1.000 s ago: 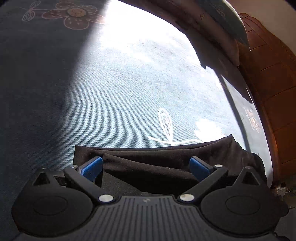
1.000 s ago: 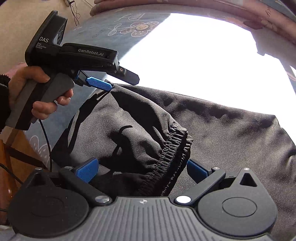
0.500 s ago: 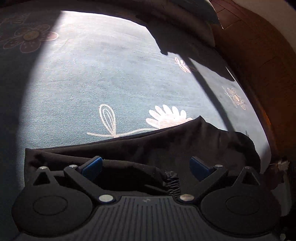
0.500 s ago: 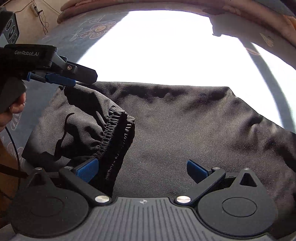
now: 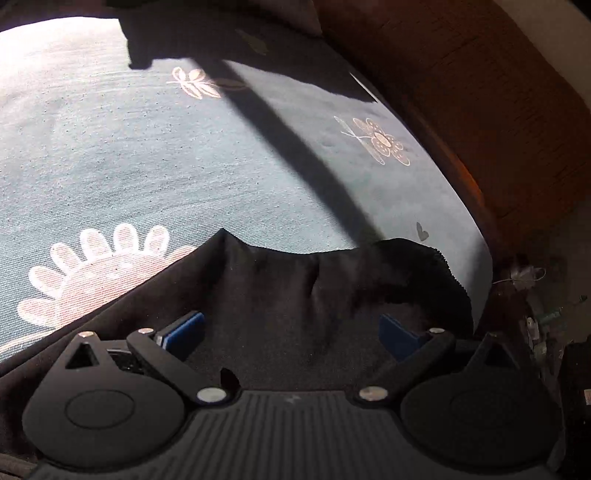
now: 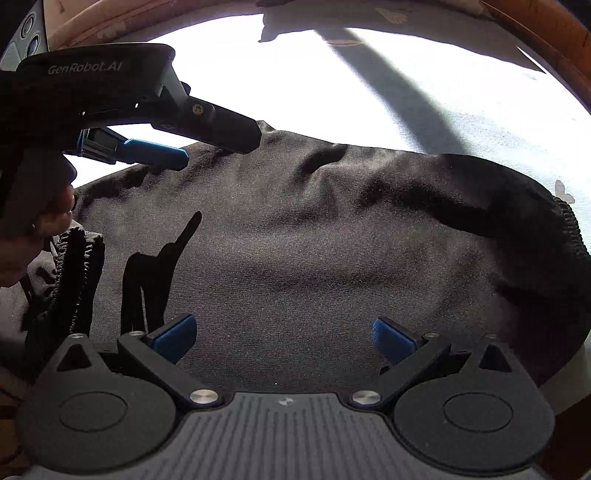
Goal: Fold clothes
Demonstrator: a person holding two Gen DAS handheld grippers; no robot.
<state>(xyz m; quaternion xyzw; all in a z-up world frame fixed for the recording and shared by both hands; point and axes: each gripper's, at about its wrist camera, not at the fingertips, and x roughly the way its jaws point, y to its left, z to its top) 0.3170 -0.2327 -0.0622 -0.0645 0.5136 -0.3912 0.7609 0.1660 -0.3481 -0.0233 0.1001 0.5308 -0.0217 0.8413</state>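
A black garment (image 6: 314,251) lies spread on a blue-grey sheet (image 5: 147,166) embroidered with flowers. Its ribbed elastic edge shows at the right (image 6: 574,229) and bunched at the left (image 6: 77,266). A dark strip like a drawstring (image 6: 147,273) lies on the cloth. My right gripper (image 6: 284,332) hovers open over the garment's near part, with nothing between its fingers. My left gripper (image 5: 291,328) is also open, low over the garment's far edge (image 5: 258,251). In the right wrist view one of its blue fingertips (image 6: 159,153) sits just above that edge.
A person's hand (image 6: 48,221) holds the left gripper's handle. A brown wooden bed frame (image 5: 480,110) curves along the right of the sheet. Bedding lies in shadow at the far end (image 5: 221,29). Small clutter and wires sit on the floor (image 5: 535,314). Bright sunlight covers the sheet (image 6: 295,81).
The left gripper has swung right along the garment's far edge. The raised, folded cloth has dropped and the garment lies flatter. Both grippers stayed open.
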